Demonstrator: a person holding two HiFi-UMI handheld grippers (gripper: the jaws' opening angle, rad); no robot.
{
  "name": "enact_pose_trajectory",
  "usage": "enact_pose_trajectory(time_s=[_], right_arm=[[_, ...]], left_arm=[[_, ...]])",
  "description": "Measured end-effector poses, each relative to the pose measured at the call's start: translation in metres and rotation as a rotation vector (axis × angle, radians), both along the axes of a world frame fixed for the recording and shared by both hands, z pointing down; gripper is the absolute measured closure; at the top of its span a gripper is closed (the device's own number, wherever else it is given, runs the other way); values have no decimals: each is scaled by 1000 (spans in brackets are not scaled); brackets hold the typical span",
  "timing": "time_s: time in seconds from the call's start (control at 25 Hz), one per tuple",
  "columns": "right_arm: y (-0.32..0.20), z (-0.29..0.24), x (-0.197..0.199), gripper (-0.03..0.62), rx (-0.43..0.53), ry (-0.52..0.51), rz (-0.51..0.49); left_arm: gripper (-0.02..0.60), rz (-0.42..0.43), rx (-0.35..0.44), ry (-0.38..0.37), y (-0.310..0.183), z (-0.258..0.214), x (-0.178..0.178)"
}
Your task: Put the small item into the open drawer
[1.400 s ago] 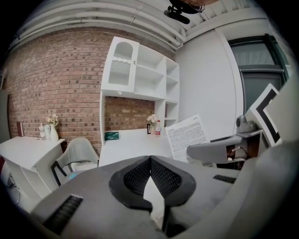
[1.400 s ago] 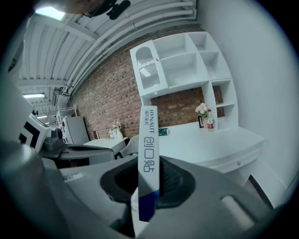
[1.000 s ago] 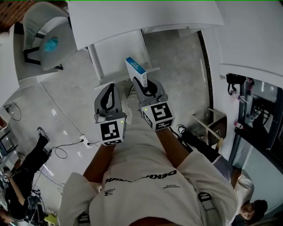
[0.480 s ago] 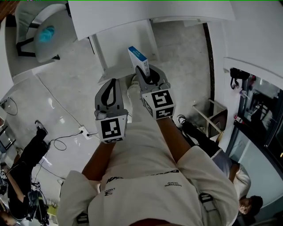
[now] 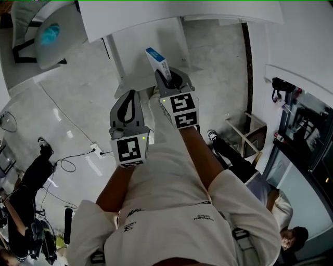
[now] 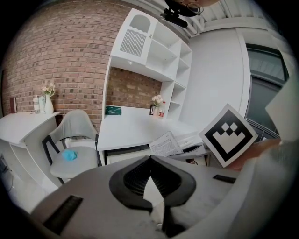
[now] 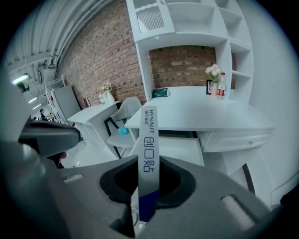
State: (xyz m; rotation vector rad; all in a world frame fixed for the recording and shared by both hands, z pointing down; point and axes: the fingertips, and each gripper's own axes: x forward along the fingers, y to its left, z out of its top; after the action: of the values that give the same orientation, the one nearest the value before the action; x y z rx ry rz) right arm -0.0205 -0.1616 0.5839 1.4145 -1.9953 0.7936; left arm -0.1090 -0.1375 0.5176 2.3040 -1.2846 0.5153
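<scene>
One slim blue-and-white box [image 7: 148,144], pinched on end in my right tool [image 7: 145,184], points at the open drawer [image 7: 180,150] ahead. My left tool [image 6: 150,163], pressed together and empty, is farther from it.

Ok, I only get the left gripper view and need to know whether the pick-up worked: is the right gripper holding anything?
Observer: Yes. The right gripper view shows the right gripper shut on a thin white and blue box that sticks out past the jaw tips.
Operator: Which way is the box turned?
Observer: Its narrow edge faces that camera, with HYNAUT printed near the far end.
Operator: How do the two grippers sit relative to each other?
Observer: In the head view the left gripper is beside the right one, apart from it and nearer the person. The right one reaches further toward the white desk.
</scene>
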Motion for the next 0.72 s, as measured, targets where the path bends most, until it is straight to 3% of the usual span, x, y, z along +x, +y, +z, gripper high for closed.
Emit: enact_pose_trajectory(time_s=[0.72], right_arm=[[-17, 74, 2, 523, -156, 120, -135]], left_arm=[[583, -33, -82, -10, 5, 36, -1]])
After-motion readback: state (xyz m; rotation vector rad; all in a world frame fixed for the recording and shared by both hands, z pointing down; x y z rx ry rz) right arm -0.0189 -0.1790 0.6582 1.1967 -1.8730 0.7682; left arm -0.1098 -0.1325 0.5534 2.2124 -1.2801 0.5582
